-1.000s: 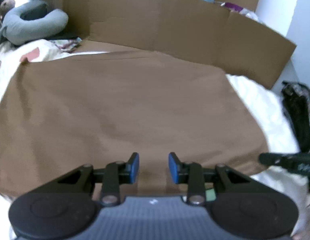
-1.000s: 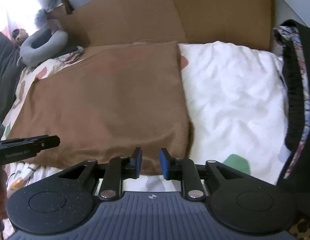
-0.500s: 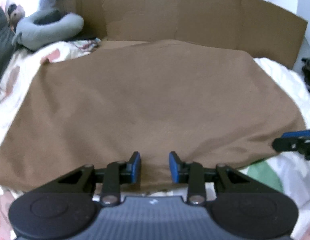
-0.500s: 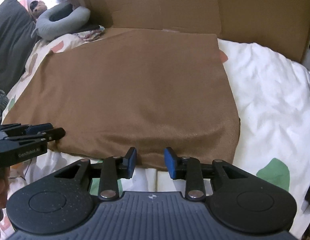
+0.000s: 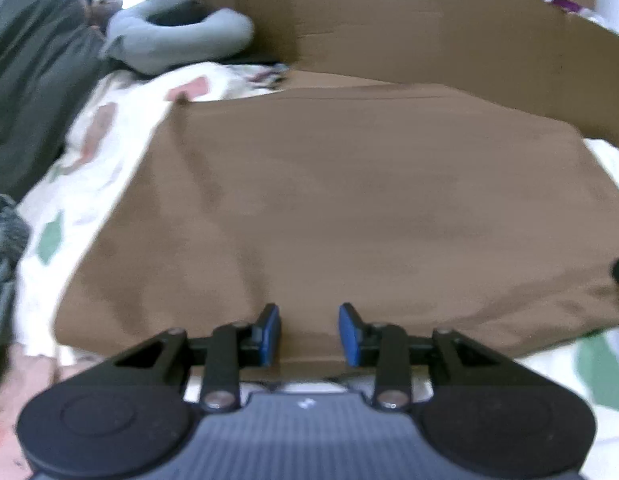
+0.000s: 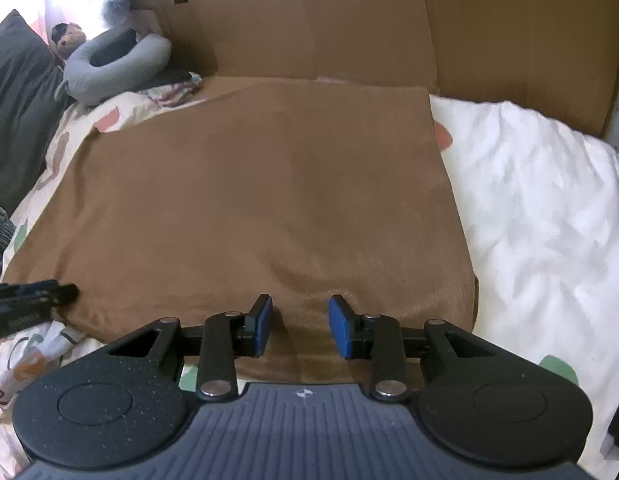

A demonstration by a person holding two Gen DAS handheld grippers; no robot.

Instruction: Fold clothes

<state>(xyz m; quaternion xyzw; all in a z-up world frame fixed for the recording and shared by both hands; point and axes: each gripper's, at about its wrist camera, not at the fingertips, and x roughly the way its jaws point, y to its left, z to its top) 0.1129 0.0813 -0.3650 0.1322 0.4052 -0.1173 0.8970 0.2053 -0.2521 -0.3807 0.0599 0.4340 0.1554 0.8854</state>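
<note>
At the near hem of the smooth brown garment (image 6: 249,200), both left gripper (image 5: 309,334) and right gripper (image 6: 300,328) hold jaws parted, gripping nothing.

Plain brown flat cloth garment (image 6: 249,200) ahead of the blue-padded jaws. White bedsheet (image 6: 541,216) to their right, with green and salmon blotches. Grey U-shaped neck pillow (image 5: 177,40) far left; tan cardboard panel (image 6: 389,24) beyond.

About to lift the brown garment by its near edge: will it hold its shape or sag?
The brown garment lies flat and follows the bedding, so it probably sags between two grips. Its matte weave looks unlikely to slip.
</note>
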